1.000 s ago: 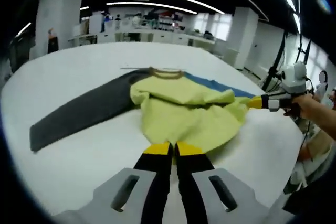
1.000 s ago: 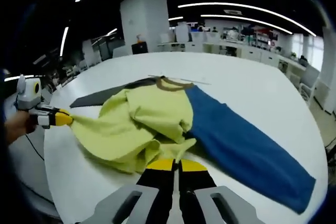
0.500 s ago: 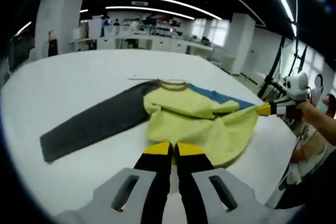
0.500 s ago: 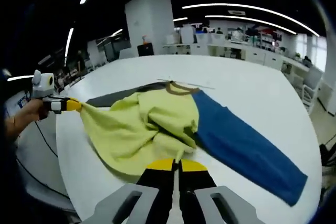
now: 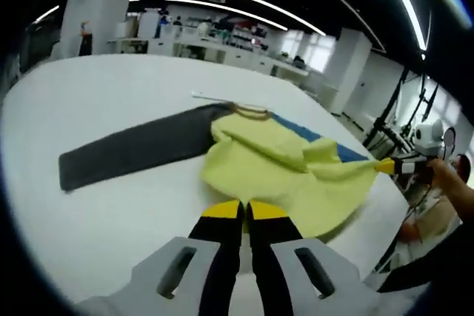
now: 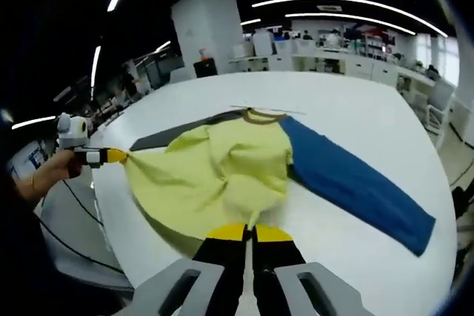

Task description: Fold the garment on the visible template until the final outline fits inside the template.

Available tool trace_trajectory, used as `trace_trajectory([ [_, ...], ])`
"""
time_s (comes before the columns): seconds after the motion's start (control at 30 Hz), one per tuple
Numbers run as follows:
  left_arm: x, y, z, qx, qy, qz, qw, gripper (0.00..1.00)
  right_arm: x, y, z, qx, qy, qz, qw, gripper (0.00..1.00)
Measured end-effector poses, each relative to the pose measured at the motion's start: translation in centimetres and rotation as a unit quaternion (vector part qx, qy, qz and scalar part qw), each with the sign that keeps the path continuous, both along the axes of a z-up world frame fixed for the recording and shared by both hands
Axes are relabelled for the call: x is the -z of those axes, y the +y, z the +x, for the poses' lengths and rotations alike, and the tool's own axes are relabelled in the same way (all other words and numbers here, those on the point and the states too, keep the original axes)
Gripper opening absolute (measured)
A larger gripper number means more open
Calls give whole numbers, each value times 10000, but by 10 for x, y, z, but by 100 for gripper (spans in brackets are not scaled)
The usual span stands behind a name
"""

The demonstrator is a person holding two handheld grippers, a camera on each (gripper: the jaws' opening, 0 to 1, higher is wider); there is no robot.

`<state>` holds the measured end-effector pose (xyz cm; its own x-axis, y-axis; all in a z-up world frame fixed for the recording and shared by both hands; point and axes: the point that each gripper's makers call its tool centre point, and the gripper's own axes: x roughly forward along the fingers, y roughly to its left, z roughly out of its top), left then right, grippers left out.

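1. Left gripper view: left gripper (image 5: 245, 210) is clenched on the near hem of the shirt (image 5: 281, 179). The shirt lies on the white table (image 5: 111, 205), its yellow body bunched. The grey sleeve (image 5: 133, 155) lies flat on the table, running out from the collar (image 5: 250, 110). The right gripper (image 5: 385, 166) pinches the far hem corner, pulled taut off the table edge.
2. Right gripper view: right gripper (image 6: 249, 232) is clamped on the hem. The blue sleeve (image 6: 355, 183) lies flat, running out from the collar (image 6: 259, 116). The left gripper (image 6: 111, 156) holds the other corner, stretched.
3. Step, as I read it: hem lifted and spread, start of the fold. I can't make out the template.
4. Next: carry the hem toward the collar, keep both corners level, then lay it flat.
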<state>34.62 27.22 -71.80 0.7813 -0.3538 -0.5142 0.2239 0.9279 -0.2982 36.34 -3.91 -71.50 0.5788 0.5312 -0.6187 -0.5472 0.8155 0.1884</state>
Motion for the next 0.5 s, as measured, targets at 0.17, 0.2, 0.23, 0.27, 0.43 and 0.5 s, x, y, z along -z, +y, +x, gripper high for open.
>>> trace_trajectory([
  [0.17, 5, 7, -12, -23, 113, 31, 9999, 0, 6, 2, -16, 75, 170, 3, 9998, 0],
  [0.2, 7, 9, -14, -35, 122, 33, 9999, 0, 7, 4, -20, 48, 187, 5, 9998, 0],
  [0.23, 8, 11, -17, -59, 154, 32, 9999, 0, 7, 4, -22, 31, 196, -1, 9998, 0],
  [0.27, 9, 13, -18, -84, 172, 24, 9998, 0, 9, 5, -25, 18, 216, -19, 9998, 0],
  [0.43, 19, 19, -28, -122, 333, -10, 9994, 0, 18, 7, -37, 33, 333, -88, 9994, 0],
  [0.5, 24, 21, -32, -80, 419, 40, 9991, 0, 23, 7, -42, 87, 440, -72, 9990, 0],
])
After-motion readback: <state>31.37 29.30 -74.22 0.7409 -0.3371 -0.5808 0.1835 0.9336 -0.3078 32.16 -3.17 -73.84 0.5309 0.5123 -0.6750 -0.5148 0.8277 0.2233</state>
